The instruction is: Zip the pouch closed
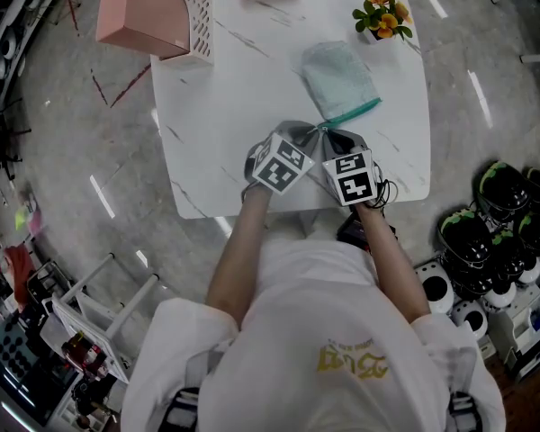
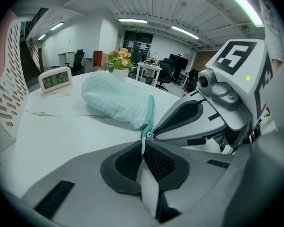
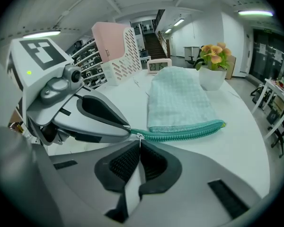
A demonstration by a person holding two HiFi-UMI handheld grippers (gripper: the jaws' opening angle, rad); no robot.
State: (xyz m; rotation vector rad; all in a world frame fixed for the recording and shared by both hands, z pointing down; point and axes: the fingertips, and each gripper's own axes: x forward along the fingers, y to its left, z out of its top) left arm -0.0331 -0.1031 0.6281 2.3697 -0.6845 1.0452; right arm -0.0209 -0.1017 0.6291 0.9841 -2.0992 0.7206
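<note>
The left gripper (image 2: 143, 144) is pinched narrow on the white end tab (image 2: 142, 148) of the pale-green quilted fabric pouch (image 2: 117, 98). The right gripper (image 3: 139, 144) is pinched on the metal zipper pull (image 3: 139, 136). The pouch lies just beyond both sets of fingertips on the white marble table (image 1: 225, 124). Past the pouch and clear of it are a white digital clock (image 2: 56, 79), potted orange flowers (image 3: 212, 63) and a pink perforated file holder (image 3: 114, 48).

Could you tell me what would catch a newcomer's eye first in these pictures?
Near the front of the white table, two grippers meet tip to tip: the left gripper shut on the corner of a mint pouch, the right gripper shut on its zipper pull. A pink file rack stands at the far left corner.
</note>
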